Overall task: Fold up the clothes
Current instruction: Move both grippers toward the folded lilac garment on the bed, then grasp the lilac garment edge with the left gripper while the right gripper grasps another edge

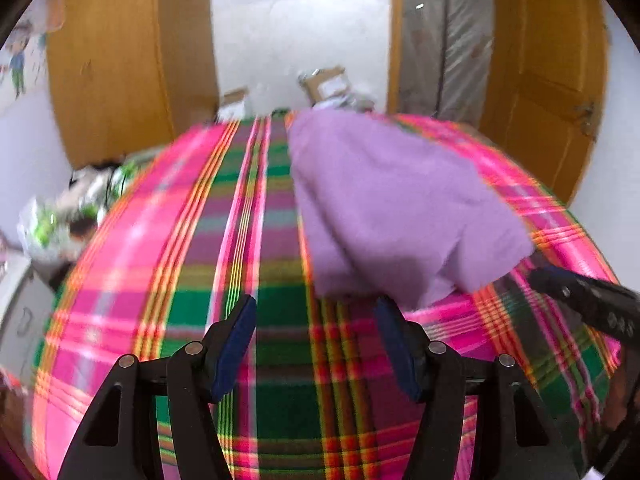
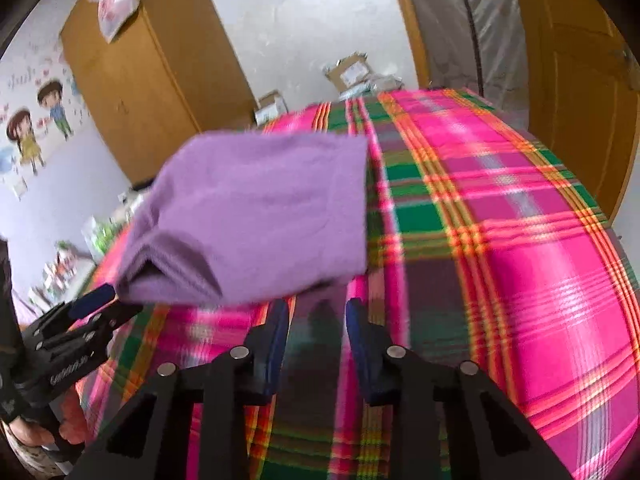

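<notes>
A folded purple garment [image 1: 400,208] lies on a pink-and-green plaid bed sheet [image 1: 256,240]. In the left wrist view my left gripper [image 1: 316,320] stands open just in front of it, and the garment's near corner reaches the right finger. My right gripper [image 1: 546,278] comes in from the right, its tip at the garment's right corner. In the right wrist view the purple garment [image 2: 260,208] lies just beyond my right gripper [image 2: 318,316], which is open with only plaid sheet [image 2: 500,220] between its fingers. My left gripper [image 2: 108,304] sits at the garment's left corner.
Cardboard boxes [image 1: 324,84] stand past the bed's far end. A wooden wardrobe [image 1: 120,60] is at the back left and a wooden door [image 1: 548,80] at the right. Cluttered bags [image 1: 68,216] lie beside the bed's left edge. A hand [image 2: 68,420] holds the left gripper.
</notes>
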The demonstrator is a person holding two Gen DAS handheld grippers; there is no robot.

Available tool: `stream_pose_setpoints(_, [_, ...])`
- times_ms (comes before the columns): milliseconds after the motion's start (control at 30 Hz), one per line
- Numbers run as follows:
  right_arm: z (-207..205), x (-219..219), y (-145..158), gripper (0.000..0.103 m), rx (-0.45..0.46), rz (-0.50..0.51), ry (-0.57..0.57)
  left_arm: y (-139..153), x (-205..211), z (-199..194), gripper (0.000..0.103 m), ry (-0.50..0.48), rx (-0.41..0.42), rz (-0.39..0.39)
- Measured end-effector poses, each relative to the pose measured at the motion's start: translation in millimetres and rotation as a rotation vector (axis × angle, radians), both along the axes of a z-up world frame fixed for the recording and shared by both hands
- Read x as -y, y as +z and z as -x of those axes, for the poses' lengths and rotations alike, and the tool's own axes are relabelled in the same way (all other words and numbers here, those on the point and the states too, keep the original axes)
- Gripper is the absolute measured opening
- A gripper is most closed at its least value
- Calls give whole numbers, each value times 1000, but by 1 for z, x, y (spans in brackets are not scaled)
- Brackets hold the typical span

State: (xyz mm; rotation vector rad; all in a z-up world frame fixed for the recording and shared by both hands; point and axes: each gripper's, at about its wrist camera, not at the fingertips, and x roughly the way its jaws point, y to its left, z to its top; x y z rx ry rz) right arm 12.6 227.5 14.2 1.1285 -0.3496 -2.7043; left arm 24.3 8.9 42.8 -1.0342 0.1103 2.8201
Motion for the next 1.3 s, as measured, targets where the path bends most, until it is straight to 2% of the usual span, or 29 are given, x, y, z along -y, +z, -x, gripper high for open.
stream_pose_setpoints(100, [8,-8,7,31,-15,14,-14,15,-9,-3,64,-48,-51,5])
stream_pose_setpoints(233, [21,-18,11,31,-14,55,-2,28,-17,-1,64,-90,-89,30])
stream_pose_setpoints(367, [35,-21,9,31,-2,47,17,36,-21,9,64,-104,-106,38])
stream_pose_setpoints(467, [39,-22,10,31,-10,58,45,38,-22,20,64,-105,-103,36])
stream_pose_setpoints(500, [40,-22,10,27,-12,62,54,38,-23,22,64,-107,-98,38])
stream_pose_setpoints(533, [41,-23,10,18,-15,65,63,37,-24,25,64,-111,-93,42])
stream_pose_setpoints(667, [45,-25,11,5,-25,79,100,33,-35,31,64,-138,-77,69])
stream_pose_setpoints(867, [44,-32,31,3,-73,148,111,32,-55,36,64,-202,-66,78])
stream_pose_setpoints(1000, [43,-37,46,3,-107,195,113,24,-75,39,64,-278,-25,79])
stream_pose_setpoints(1200, [48,-35,47,3,-108,185,96,13,-102,30,64,-382,-19,126])
stream_pose_setpoints(1300, [49,-35,50,3,-116,177,93,8,-112,30,64,-396,-10,148])
